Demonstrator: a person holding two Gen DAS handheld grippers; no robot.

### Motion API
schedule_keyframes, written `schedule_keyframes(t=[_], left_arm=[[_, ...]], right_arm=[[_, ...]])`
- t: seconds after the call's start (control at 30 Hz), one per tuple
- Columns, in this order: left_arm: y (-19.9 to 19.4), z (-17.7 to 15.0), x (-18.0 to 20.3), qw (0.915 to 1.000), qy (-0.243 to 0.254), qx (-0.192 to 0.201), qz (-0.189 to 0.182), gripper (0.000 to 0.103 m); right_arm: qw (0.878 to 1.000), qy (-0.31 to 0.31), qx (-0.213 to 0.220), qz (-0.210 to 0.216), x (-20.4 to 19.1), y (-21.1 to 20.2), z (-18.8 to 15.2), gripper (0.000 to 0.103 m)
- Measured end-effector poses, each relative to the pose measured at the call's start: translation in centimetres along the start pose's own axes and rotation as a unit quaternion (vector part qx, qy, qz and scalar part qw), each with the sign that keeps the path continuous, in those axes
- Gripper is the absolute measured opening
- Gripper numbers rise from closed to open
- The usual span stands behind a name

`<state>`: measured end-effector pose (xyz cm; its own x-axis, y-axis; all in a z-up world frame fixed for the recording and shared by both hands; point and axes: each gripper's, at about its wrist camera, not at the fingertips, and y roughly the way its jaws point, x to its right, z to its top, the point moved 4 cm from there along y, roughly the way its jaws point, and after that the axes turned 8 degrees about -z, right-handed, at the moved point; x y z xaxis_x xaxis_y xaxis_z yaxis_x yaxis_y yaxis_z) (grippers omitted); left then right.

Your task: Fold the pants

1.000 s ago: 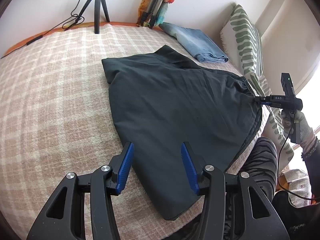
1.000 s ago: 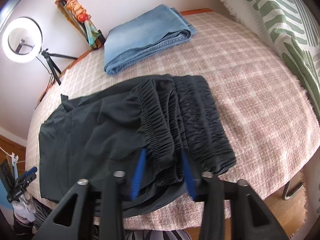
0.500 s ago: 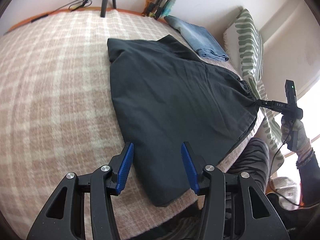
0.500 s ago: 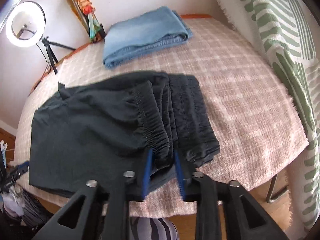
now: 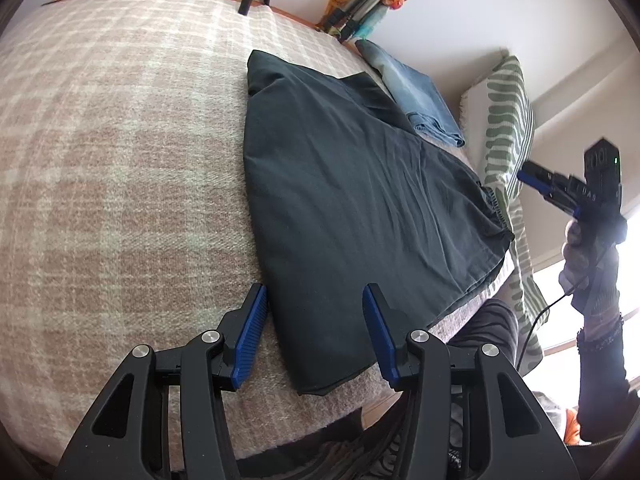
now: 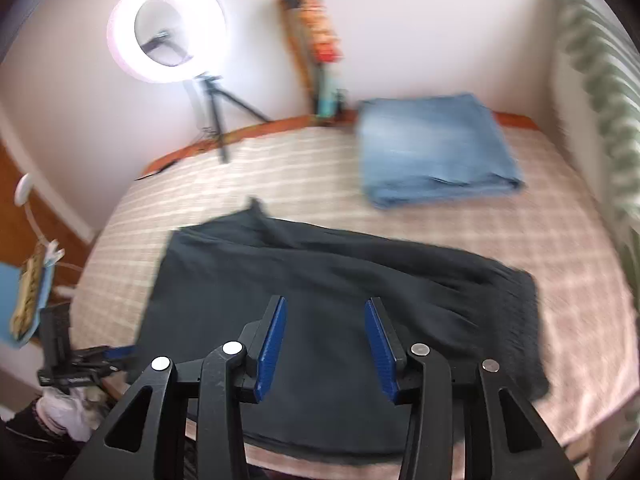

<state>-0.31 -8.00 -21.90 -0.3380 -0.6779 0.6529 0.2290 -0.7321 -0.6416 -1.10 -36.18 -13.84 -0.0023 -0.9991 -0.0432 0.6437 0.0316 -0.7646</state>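
Note:
Dark grey pants [image 5: 352, 200] lie spread on the pink plaid bed cover [image 5: 120, 160], waistband toward the right edge. My left gripper [image 5: 314, 334] is open and empty, low over the pants' near corner. My right gripper [image 6: 325, 344] is open and empty, raised above the pants [image 6: 320, 292]; it also shows in the left wrist view [image 5: 560, 190], lifted clear of the waistband. The left gripper shows at the bed's left edge in the right wrist view [image 6: 116, 354].
Folded blue jeans [image 6: 432, 148] lie at the back of the bed. A green-striped pillow [image 5: 504, 128] stands at the right. A ring light on a tripod [image 6: 168, 32] and a colourful bundle [image 6: 316, 40] stand by the back wall.
My right gripper let go of the waistband, opened and lifted away. The waistband dropped flat on the bed. My left gripper shifted lower toward the pants' near corner, still open.

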Motion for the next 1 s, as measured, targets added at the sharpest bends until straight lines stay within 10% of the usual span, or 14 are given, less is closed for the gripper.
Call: schedule_keyframes(t=[0.53, 1.0], left_arm=[[0.0, -0.6, 1.7, 0.9988, 0.022, 0.031, -0.03, 0.021], [0.3, -0.7, 3.5, 0.9955, 0.073, 0.044, -0.041, 0.018]], right_arm=[[0.981, -0.13, -0.086, 0.119, -20.7, 10.3, 5.0, 0.054], [0.955, -0.241, -0.173, -0.014, -28.8, 19.6, 4.7, 0.054]])
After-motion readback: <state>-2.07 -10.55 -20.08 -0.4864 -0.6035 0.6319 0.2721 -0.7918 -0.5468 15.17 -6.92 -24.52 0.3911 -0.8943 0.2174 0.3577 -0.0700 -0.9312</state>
